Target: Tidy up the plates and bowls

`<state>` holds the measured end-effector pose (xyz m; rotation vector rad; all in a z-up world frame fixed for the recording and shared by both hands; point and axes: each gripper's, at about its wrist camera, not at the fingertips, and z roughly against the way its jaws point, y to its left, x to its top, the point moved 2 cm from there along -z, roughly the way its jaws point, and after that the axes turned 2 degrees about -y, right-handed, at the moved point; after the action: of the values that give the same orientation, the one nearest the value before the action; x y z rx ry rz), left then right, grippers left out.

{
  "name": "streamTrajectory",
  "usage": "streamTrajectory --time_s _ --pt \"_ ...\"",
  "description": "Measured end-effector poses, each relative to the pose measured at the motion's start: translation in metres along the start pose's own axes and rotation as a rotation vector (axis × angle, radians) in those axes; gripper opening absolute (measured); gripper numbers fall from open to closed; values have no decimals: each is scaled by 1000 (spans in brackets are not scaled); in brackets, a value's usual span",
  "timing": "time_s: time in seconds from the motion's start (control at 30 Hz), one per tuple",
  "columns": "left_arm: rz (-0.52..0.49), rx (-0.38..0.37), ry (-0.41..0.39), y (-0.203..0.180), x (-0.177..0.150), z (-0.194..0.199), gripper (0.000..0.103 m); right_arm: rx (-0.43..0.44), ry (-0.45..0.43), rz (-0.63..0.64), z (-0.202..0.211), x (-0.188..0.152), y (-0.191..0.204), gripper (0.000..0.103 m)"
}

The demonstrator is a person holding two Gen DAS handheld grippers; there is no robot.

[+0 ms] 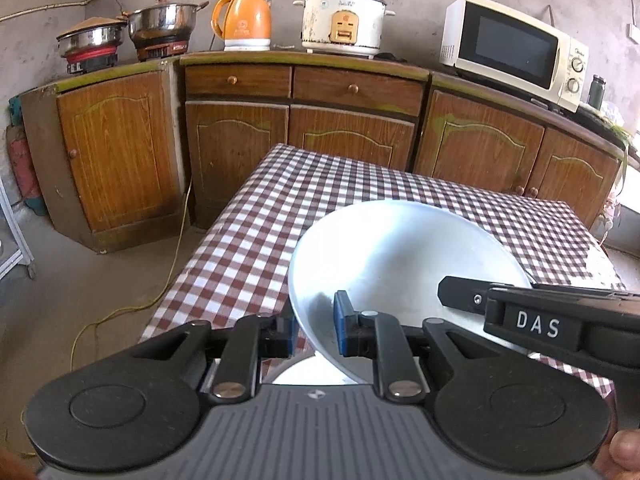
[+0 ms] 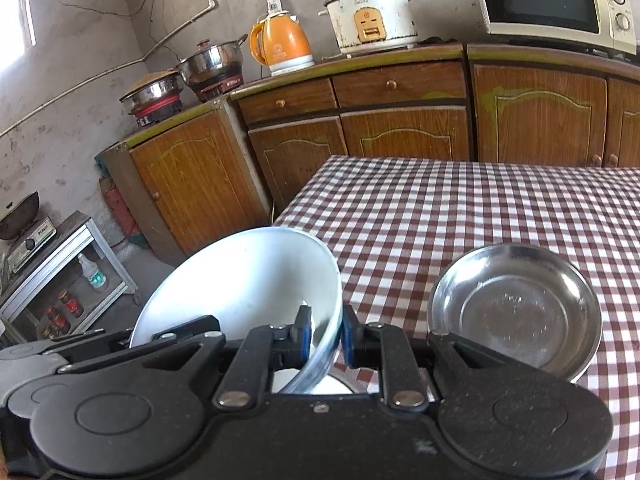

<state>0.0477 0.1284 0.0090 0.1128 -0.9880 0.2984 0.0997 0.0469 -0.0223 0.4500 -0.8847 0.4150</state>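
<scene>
A large white bowl (image 1: 400, 264) is held tilted above the checked table (image 1: 320, 184). My left gripper (image 1: 314, 330) is shut on its left rim, one blue pad inside and one outside. My right gripper (image 2: 326, 336) is shut on the bowl's opposite rim (image 2: 248, 280); it also shows in the left wrist view (image 1: 460, 296) at the bowl's right edge. A steel plate (image 2: 516, 312) sits on the table to the right of the bowl. Something white lies under the bowl, mostly hidden.
Wooden cabinets (image 1: 240, 148) run behind the table, carrying steel pots (image 1: 164, 20), an orange kettle (image 1: 244, 20), a rice cooker (image 1: 344, 20) and a microwave (image 1: 516, 48). A yellow cable (image 1: 132, 304) lies on the floor at left. A metal rack (image 2: 60, 276) stands at far left.
</scene>
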Motion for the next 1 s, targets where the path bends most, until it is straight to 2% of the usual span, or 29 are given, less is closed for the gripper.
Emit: streamTrajectory --time_s 0.57,1.0 --pt "-10 24 81 11 -47 -8 19 8 102 1 -19 -53 -1 21" --pt "-15 44 116 15 -64 -16 19 4 158 8 -33 -77 -3 21"
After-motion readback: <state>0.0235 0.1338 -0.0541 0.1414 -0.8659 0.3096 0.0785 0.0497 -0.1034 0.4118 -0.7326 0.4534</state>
